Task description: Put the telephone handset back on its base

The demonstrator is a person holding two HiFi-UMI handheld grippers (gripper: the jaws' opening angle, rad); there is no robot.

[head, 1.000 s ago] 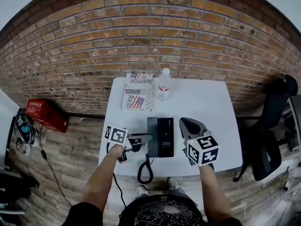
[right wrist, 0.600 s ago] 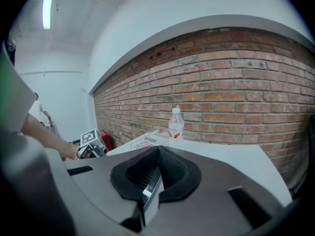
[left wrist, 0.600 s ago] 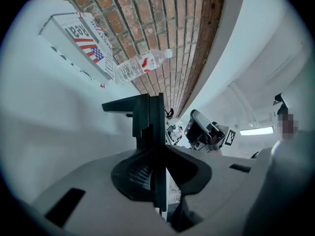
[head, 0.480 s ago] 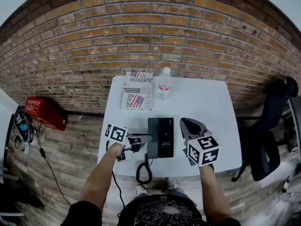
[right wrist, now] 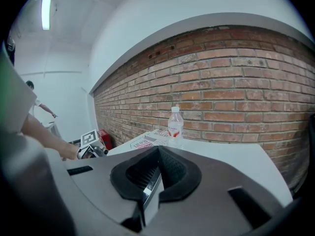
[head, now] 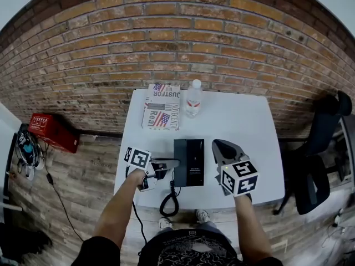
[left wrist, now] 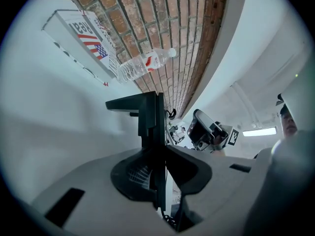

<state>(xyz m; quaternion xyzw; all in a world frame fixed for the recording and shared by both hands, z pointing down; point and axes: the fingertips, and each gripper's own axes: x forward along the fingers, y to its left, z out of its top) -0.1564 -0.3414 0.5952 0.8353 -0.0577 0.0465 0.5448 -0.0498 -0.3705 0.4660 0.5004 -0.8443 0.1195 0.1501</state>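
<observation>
Two grippers above a white tabletop [head: 238,121]; the handset [head: 166,162] is not yet seated on its base [head: 189,162].
The left gripper [head: 157,170] has its jaws clamped on the black handset, just beside the base's left edge; the right gripper [head: 222,147] has jaws together, empty.

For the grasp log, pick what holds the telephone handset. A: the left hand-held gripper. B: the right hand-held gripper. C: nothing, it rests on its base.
A: the left hand-held gripper is shut on the telephone handset beside the base; the right hand-held gripper is shut and empty.
</observation>
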